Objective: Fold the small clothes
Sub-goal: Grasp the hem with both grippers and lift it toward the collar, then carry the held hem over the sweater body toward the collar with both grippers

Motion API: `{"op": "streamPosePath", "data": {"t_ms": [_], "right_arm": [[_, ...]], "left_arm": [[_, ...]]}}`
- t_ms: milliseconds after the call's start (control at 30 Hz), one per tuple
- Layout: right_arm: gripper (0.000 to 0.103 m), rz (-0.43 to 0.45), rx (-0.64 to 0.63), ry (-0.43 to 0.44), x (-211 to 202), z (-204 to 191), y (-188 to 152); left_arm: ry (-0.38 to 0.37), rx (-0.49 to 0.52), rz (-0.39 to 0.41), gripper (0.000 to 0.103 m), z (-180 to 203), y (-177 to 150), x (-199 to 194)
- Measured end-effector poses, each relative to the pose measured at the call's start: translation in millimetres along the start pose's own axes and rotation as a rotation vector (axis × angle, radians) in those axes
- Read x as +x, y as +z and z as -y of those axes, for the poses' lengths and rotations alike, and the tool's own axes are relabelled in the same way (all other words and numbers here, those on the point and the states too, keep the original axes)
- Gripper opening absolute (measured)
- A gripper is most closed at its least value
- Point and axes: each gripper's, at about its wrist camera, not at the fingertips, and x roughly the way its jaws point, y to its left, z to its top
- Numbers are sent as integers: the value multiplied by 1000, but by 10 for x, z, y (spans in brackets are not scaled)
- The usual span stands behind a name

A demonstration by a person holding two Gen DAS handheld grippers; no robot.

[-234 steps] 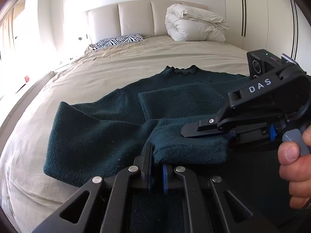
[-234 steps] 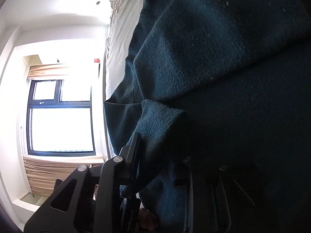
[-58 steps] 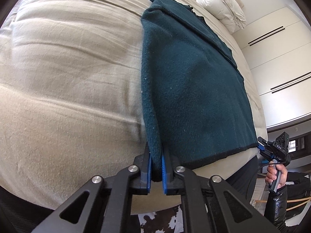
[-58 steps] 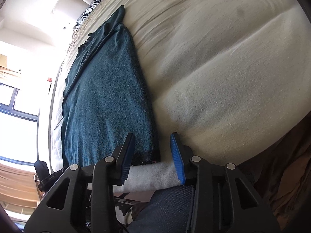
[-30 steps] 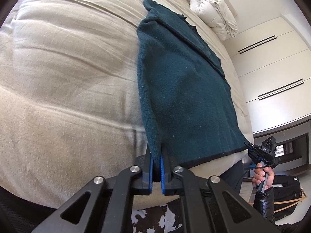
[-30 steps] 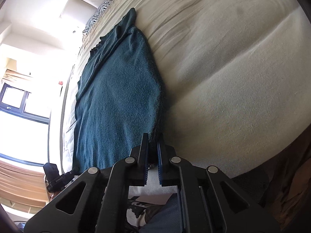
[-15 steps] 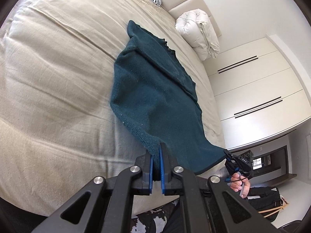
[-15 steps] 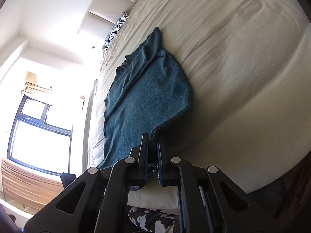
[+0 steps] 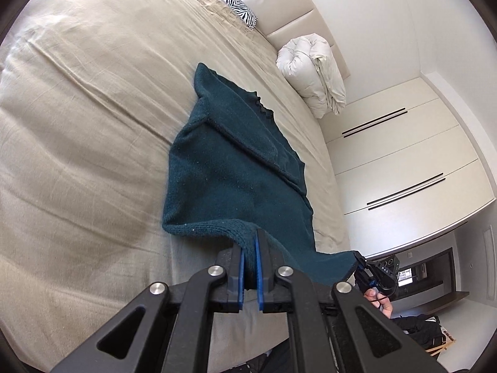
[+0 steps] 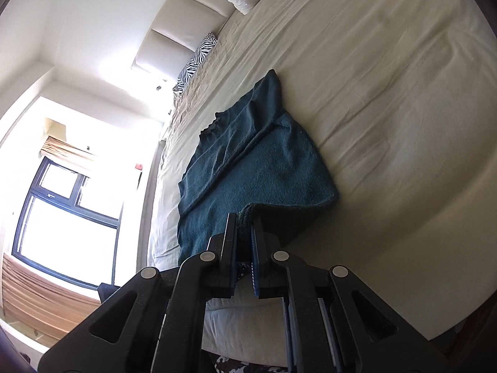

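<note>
The bed (image 9: 77,124) stretches ahead of both claws, with the sweater (image 9: 230,174) lying on it just beyond my tips, collar at the far end. My left claw (image 9: 250,248) is clamped on one hem corner; my right claw (image 10: 243,227) pinches the other, and both corners are lifted off the sheet while the rest lies flat. I judge I'm in the lengthwise fold, hem going to collar. Next I need to carry both corners forward together, level and evenly spaced, lay the hem at the shoulders, then let go.
</note>
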Motion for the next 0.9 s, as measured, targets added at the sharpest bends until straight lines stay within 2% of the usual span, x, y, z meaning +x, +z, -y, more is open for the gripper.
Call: {"op": "streamPosePath", "data": {"t_ms": [433, 900], "right_arm": [[6, 52, -27, -21, 143, -185, 497], [6, 58, -43, -90, 644, -178, 956]], "left_arm": [[11, 12, 30, 6, 95, 561, 228], [41, 9, 29, 6, 117, 1158, 618]]}}
